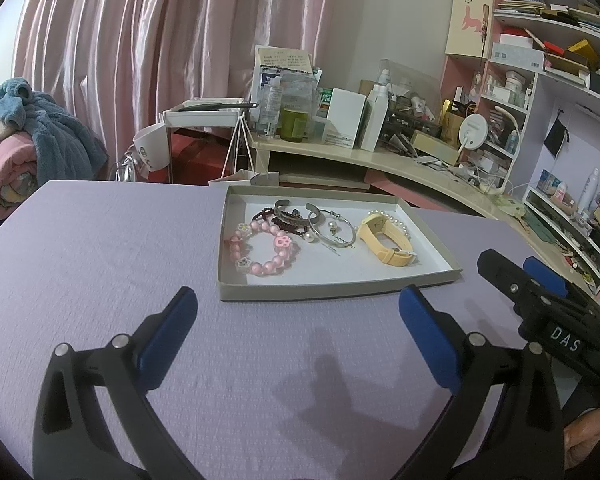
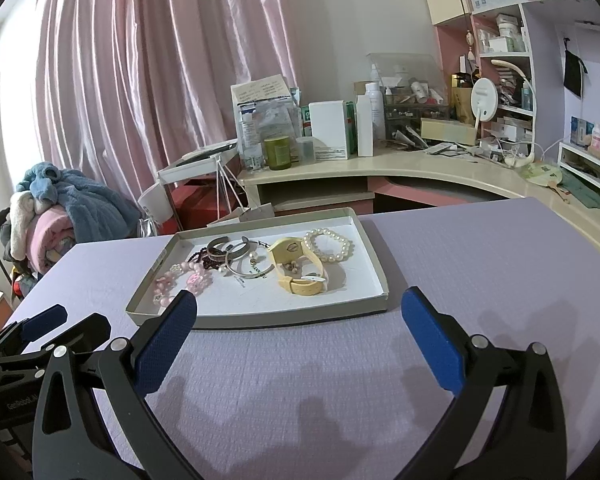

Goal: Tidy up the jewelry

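Two tools: we hold the left tool and the right tool above the lilac surface, both short of the tray and empty.
Left tool state: its blue pads stand wide apart, with nothing between them.
Right tool state: its blue pads are likewise spread apart and hold nothing; in the left wrist view we see the right tool at the right edge, beside the tray's near right corner.
Tray: we see a shallow grey cardboard tray with a white floor lying flat on the surface, ahead of both tools.
Pink bracelet: a pink bead bracelet with a paw charm lies at the tray's left end.
Dark beads: a dark red bead strand lies just behind the pink one, touching it.
Metal bangles: a silver bangle lies in the middle, with a darker open cuff behind it; they overlap.
Yellow watch: a yellow strap watch lies right of the bangles.
Pearl bracelet: a white pearl bracelet lies toward the tray's far right corner, just beside the watch.
Background: we see a pink curtain, a cluttered desk and shelves beyond the surface.
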Tool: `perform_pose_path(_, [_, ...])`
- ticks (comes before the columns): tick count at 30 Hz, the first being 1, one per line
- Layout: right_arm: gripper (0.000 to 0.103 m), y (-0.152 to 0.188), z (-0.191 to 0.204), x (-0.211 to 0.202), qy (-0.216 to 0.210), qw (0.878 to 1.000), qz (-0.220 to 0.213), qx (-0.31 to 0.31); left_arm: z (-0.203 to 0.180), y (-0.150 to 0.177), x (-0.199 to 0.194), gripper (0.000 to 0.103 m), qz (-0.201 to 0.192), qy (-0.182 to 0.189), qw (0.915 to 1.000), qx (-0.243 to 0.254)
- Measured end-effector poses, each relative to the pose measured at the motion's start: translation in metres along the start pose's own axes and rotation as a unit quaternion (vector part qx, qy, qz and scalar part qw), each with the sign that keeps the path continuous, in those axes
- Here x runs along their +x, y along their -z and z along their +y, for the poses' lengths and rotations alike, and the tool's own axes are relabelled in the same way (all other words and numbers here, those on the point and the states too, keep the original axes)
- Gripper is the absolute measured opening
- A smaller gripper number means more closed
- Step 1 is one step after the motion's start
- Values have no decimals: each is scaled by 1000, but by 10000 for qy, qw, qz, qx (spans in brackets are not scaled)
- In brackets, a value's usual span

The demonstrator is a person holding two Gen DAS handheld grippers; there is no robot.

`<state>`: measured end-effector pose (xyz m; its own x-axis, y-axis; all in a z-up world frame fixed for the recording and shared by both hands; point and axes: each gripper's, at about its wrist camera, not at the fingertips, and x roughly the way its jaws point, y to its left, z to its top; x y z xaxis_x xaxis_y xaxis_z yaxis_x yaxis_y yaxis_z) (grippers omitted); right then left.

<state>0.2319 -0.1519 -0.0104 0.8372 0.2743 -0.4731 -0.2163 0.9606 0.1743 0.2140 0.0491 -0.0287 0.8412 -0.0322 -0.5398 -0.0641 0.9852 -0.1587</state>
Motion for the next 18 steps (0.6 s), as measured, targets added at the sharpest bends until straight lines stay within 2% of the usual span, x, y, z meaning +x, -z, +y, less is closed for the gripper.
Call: perform_pose_path(18, [102,0,1,0,4,10000,0,-9,-5,7,-2,101,-25,-15,10000,58])
